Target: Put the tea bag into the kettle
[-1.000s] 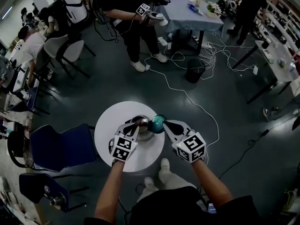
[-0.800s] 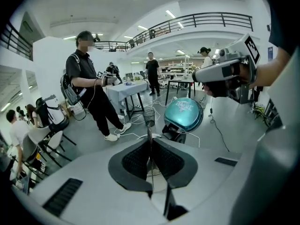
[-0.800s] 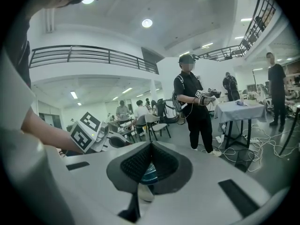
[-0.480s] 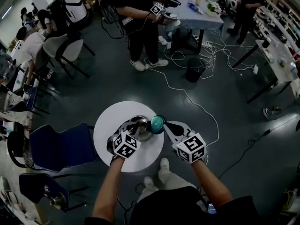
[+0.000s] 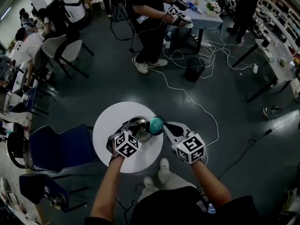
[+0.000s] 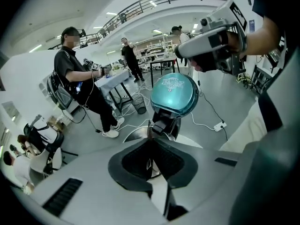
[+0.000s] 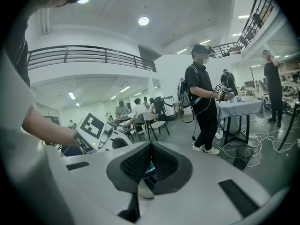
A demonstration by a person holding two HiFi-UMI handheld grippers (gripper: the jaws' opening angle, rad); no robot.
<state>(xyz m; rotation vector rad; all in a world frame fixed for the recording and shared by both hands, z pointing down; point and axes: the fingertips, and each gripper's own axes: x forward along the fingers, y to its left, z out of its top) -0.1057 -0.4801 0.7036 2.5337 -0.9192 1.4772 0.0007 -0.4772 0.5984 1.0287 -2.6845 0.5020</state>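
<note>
A steel kettle (image 5: 139,126) stands open on a round white table (image 5: 112,121). My right gripper (image 5: 162,126) holds its teal lid (image 5: 156,123) just right of the opening; in the right gripper view the jaws (image 7: 151,161) are shut with a bit of teal between them. My left gripper (image 5: 133,130) reaches over the kettle from the near side. In the left gripper view its jaws (image 6: 151,143) are shut with a thin pale sliver between them, which looks like the tea bag. Beyond them are the lid (image 6: 174,93) and the kettle rim (image 6: 133,134).
A blue chair (image 5: 61,146) stands against the table's left side. A white cable (image 5: 197,104) runs across the floor on the right. A person with grippers (image 5: 152,18) stands at a far table (image 5: 206,18). My shoes (image 5: 164,165) sit below the table edge.
My left gripper has shifted slightly right and turned, closer to the kettle. The lid has barely moved. The standing person in the background has stepped to the right.
</note>
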